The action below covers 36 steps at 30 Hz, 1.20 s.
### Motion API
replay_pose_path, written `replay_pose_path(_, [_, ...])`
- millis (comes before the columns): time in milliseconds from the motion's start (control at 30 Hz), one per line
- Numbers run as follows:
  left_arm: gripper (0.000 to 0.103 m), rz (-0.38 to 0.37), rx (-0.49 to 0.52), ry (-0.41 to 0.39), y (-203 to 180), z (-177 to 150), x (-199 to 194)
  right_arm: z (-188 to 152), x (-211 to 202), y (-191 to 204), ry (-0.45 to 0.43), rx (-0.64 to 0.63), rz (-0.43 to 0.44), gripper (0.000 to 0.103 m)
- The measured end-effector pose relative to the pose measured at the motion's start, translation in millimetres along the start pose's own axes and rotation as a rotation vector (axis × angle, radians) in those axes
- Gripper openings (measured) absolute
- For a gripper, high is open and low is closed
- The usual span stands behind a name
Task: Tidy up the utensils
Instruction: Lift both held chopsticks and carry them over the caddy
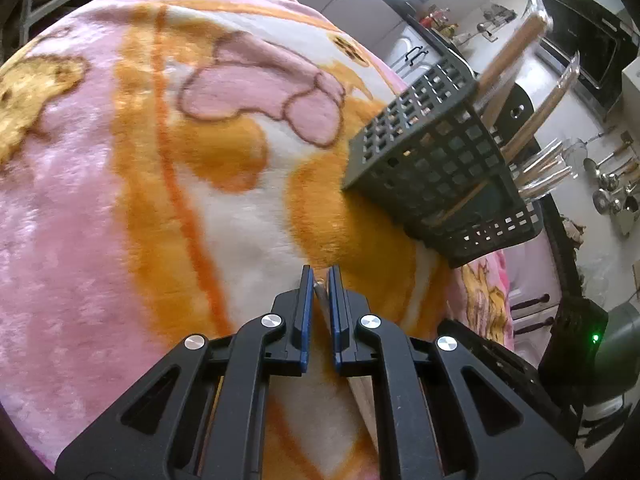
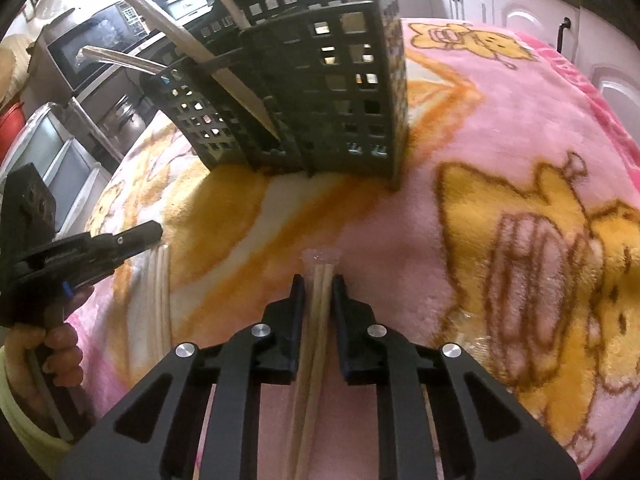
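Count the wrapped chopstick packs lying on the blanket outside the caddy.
2. One wrapped chopstick pack lies between the right gripper fingers; the other pack lies under the left gripper. More may be hidden beneath the grippers.

No legible text, apparently.

A pink and orange cartoon blanket [image 1: 140, 200] fills most of each view. At ten o'clock in the right wrist view sits a microwave [image 2: 96, 40]; white cabinets [image 2: 500, 4] stand at one o'clock.
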<state>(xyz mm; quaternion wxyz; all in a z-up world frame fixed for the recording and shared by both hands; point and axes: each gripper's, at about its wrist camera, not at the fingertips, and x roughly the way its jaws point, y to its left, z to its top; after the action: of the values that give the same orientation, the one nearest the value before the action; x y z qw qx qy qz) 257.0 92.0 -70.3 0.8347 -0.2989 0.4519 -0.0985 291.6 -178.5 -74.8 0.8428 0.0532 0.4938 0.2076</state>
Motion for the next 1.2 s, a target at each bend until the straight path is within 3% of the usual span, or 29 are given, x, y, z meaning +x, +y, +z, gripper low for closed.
replay_pose_path(333, [0.003, -0.104, -0.09, 0.022, 28, 1, -5, 1, 5, 18, 0.009, -0.016, 0.014, 0.011])
replay_pose_path(467, [0.012, -0.176, -0.135, 0.038, 37, 0, -6, 2, 6, 23, 0.01, -0.018, 0.011, 0.011])
replay_pose_path(867, [0.0, -0.167, -0.138, 0.038, 43, 2, -9, 1, 8, 29, 0.004, -0.012, 0.011, 0.011])
replay_pose_path(1200, [0.0, -0.178, -0.063, -0.027, 22, 13, -35, 5, -1, 27, -0.022, -0.011, 0.014, 0.011])
